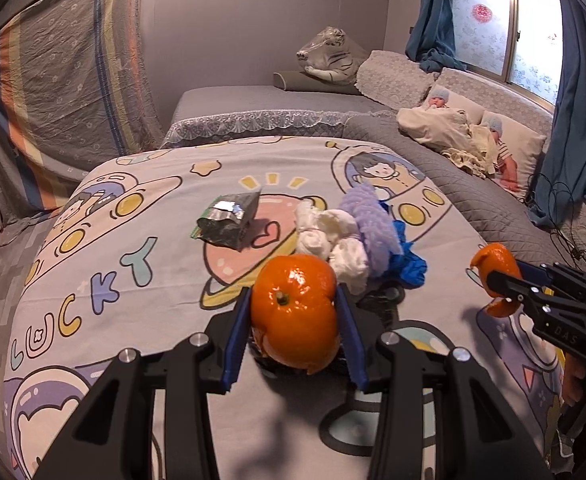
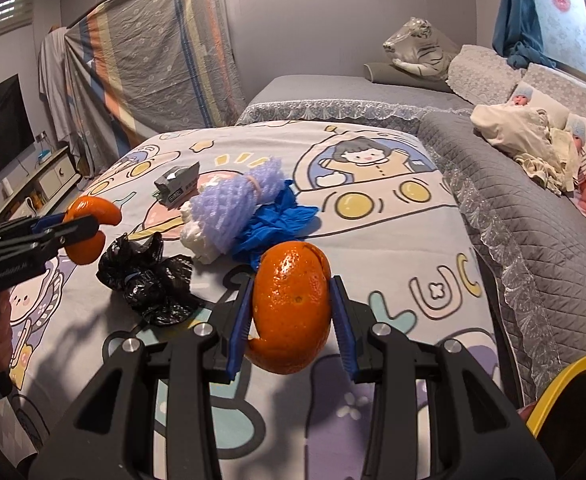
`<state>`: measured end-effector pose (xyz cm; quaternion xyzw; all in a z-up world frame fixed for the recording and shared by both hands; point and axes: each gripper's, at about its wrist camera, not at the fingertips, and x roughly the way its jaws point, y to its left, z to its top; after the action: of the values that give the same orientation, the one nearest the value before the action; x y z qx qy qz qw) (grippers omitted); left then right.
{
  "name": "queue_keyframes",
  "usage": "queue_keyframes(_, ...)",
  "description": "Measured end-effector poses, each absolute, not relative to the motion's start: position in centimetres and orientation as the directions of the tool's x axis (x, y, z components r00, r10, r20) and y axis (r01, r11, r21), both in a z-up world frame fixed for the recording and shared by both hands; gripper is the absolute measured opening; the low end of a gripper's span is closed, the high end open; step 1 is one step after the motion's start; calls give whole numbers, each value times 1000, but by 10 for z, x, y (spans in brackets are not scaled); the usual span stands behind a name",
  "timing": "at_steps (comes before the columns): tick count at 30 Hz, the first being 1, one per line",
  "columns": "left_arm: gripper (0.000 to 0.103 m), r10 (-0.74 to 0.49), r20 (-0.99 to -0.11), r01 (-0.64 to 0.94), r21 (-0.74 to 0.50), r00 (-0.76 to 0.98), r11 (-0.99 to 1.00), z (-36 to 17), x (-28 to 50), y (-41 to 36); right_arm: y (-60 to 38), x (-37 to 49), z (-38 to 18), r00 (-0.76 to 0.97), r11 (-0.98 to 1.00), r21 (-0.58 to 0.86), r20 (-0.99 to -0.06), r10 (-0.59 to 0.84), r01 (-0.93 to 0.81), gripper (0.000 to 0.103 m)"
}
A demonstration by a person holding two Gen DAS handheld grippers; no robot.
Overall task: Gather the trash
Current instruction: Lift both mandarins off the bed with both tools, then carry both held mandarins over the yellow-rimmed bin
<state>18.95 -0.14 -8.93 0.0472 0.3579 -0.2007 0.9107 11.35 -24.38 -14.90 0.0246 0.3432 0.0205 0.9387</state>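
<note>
Left gripper [image 1: 295,316] in my view is clamped on a piece of orange peel [image 1: 295,312], its blue pads pressing both sides of the rind, stem end facing the camera. Over on my other side, the right gripper [image 2: 291,312] is likewise closed on a second orange peel [image 2: 293,306], a curled shell of rind pinched between its pads. Both pieces are lifted clear of the bed [image 1: 133,260], which wears a cartoon-printed sheet with spaceships and big letters.

From the left wrist view I see the right gripper at the far right edge with its peel, and from the right wrist view the left gripper appears at the far left with its own.

More trash lies on the sheet beyond the grippers: a crumpled silver snack wrapper [image 1: 229,220], a wad of white tissue [image 1: 333,240], a lilac foam net [image 2: 237,196] lying on a blue glove [image 2: 277,220], all bunched close together. A knotted black plastic bag [image 2: 149,276] sits nearer, between the two grippers in the right wrist view.

At the lower right corner of that view I can see the yellow rim of a bin [image 2: 565,380] beside the bed.
</note>
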Motion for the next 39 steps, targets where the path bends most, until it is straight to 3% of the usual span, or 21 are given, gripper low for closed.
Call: queue_keyframes(39, 39, -455, -658, 584, -29, 599, 811, -73, 143, -115, -339, 58, -135, 804, 980, 81, -585, -102, 184, 36)
